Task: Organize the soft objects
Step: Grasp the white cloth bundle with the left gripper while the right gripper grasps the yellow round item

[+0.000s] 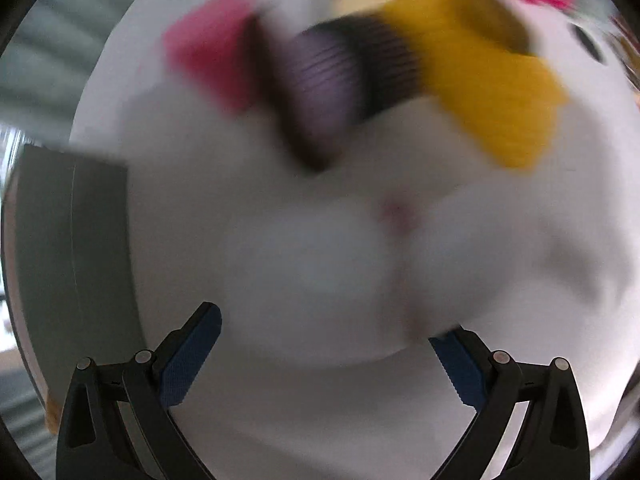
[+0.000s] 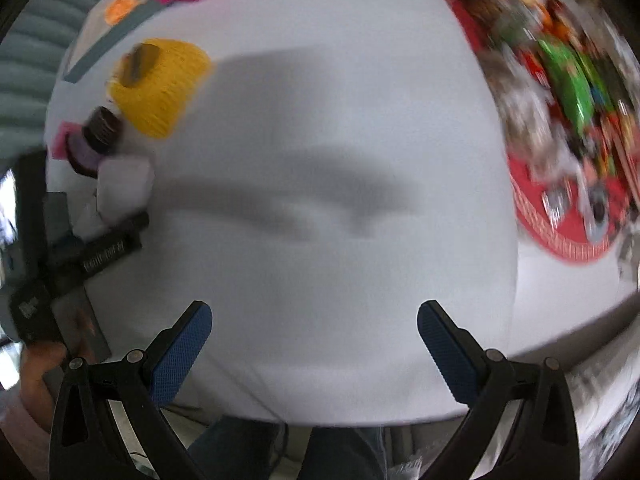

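**Reaching for the white soft toy**

White tabletop (image 2: pixel 320 140) fills both views, with a bright red patterned mat (image 2: pixel 560 232) off to one side. Near the left gripper (image 1: pixel 324 344) lies a pale, fluffy white object (image 1: pixel 360 256), blurred and just ahead of the wide-spread jaws, which grip nothing. Beyond it sit a yellow knitted piece (image 1: pixel 480 80), a purple-and-black striped item (image 1: pixel 324 80) and pink cloth (image 1: pixel 208 56). The right gripper (image 2: pixel 316 340) hovers over bare table, jaws wide and empty. Judging by this, the approach step is under way; next, the left jaws must straddle the white object and close.
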`<state>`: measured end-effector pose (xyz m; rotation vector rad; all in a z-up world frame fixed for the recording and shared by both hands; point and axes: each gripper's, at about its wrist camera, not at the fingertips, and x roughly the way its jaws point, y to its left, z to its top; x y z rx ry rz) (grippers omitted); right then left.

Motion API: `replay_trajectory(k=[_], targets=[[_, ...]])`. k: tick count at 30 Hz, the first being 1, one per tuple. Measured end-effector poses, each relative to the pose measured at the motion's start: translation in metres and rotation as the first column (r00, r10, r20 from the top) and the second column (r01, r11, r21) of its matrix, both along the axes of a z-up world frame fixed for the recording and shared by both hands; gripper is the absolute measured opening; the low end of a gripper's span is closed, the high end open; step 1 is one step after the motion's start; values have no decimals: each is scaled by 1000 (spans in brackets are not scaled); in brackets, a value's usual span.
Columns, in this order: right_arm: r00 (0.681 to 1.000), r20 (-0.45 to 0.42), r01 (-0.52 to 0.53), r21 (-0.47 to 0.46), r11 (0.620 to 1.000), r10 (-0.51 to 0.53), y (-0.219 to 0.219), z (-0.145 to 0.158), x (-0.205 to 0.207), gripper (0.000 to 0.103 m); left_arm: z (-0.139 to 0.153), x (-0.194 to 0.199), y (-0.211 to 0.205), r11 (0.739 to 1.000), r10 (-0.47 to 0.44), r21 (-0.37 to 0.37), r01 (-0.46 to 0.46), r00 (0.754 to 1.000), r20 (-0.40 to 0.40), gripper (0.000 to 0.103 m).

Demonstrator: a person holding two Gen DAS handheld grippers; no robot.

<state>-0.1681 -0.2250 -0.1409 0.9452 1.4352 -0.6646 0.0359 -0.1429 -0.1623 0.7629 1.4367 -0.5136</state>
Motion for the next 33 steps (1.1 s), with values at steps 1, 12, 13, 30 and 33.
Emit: replay_trajectory(k=[1, 12, 13, 30, 33], targets=[[999, 19, -34, -15, 999, 34, -8, 2, 18, 103, 0, 6, 5, 999, 27, -23, -28, 999, -25, 103], [961, 88, -249, -146, 958, 263, -58, -10, 178, 103, 43, -3, -11, 985, 2, -172, 5, 999, 43, 103], [955, 95, -266, -150, 952, 281, -60, -13, 189, 103, 46, -4, -13, 983, -3, -182, 12, 999, 48, 103], [927, 154, -323, -131, 937, 341, -53, -21, 204, 52, 47, 14, -15, 976, -29, -216, 37, 999, 41, 103], [946, 171, -260, -103, 960, 274, -55, -10, 164, 52, 31, 5, -26, 976, -39, -213, 43, 999, 23, 103]])
